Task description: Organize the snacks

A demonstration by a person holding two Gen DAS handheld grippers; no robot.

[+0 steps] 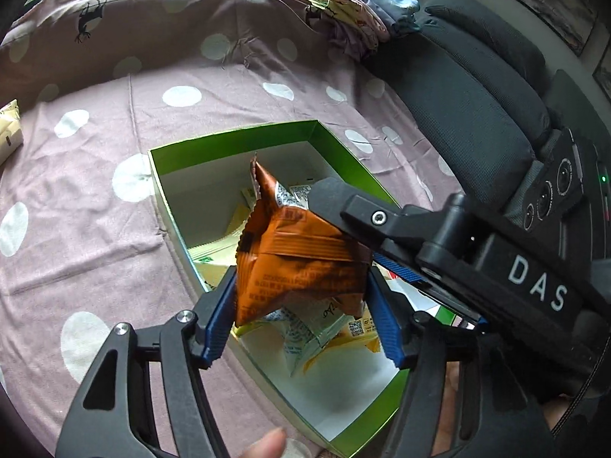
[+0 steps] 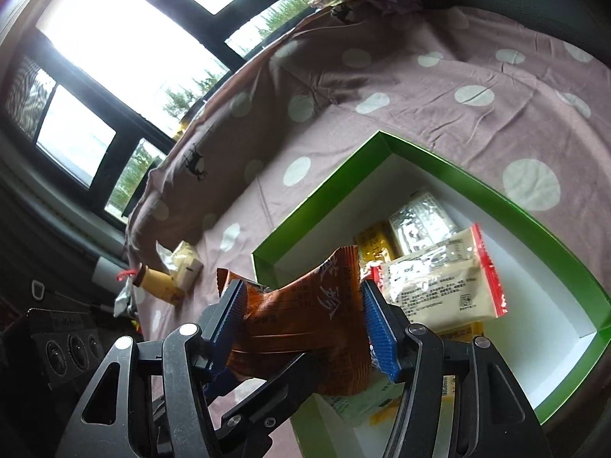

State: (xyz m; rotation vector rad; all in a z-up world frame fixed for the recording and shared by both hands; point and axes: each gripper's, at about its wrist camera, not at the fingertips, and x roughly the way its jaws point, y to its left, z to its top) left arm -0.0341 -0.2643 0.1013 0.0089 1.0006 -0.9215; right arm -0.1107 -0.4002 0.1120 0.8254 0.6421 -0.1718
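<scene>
An orange snack packet (image 1: 298, 267) hangs over the open green box (image 1: 236, 137). It sits between the blue pads of my left gripper (image 1: 301, 316), which stand slightly apart from its right edge, so that gripper is open. My right gripper (image 1: 353, 229) reaches in from the right, one finger lying over the packet's upper end. In the right wrist view, my right gripper (image 2: 303, 318) is shut on the orange packet (image 2: 305, 313), both pads pressing its sides. The box (image 2: 458, 168) holds several packets, among them a white and red one (image 2: 439, 278).
The box lies on a pink, white-dotted bedsheet (image 1: 95, 229). Loose snacks (image 2: 183, 267) lie on the sheet to the left, one of them at the edge (image 1: 9, 129). Folded clothes (image 1: 343, 4) sit at the back, beside a dark cushion (image 1: 477, 95). A thumb (image 1: 267, 446) shows below.
</scene>
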